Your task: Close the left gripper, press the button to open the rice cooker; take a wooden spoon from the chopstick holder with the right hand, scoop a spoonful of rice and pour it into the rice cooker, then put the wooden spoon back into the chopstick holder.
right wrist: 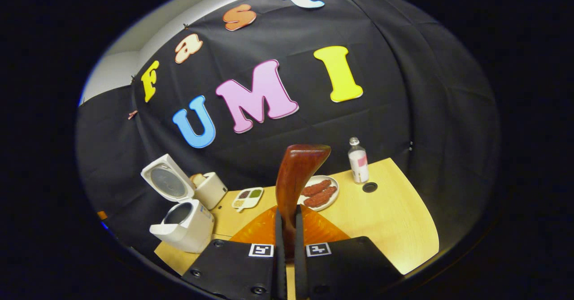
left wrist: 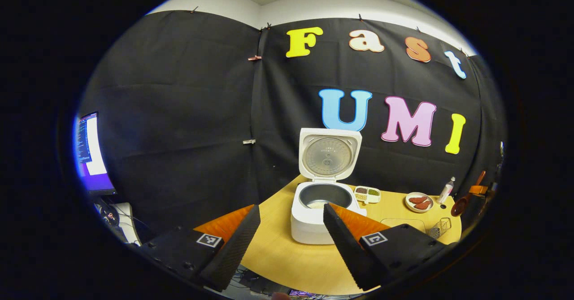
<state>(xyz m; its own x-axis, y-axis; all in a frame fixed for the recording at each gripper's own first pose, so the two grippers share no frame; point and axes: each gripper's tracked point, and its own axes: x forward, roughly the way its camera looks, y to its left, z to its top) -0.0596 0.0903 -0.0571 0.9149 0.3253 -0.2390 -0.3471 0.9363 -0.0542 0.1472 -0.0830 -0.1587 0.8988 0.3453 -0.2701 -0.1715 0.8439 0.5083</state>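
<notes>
The white rice cooker (left wrist: 314,221) stands on the wooden table with its lid (left wrist: 329,156) raised upright; a pale patch lies at the bottom of its dark inner pot. My left gripper (left wrist: 291,210) is open in front of it, a little above the table, nothing between its fingers. At the far right, the right gripper (left wrist: 480,190) holds the wooden spoon (left wrist: 462,203) above the wire chopstick holder (left wrist: 439,227). In the right gripper view, my right gripper (right wrist: 287,212) is shut on the spoon's handle, the wooden spoon (right wrist: 298,170) standing upward, the rice cooker (right wrist: 186,223) at the left.
A small compartment tray (right wrist: 248,197), a plate of sausages (right wrist: 319,192) and a bottle (right wrist: 358,161) stand along the table's back. A white box (right wrist: 210,190) with something tan on top stands behind the cooker. A lit monitor (left wrist: 89,152) is off the table's left.
</notes>
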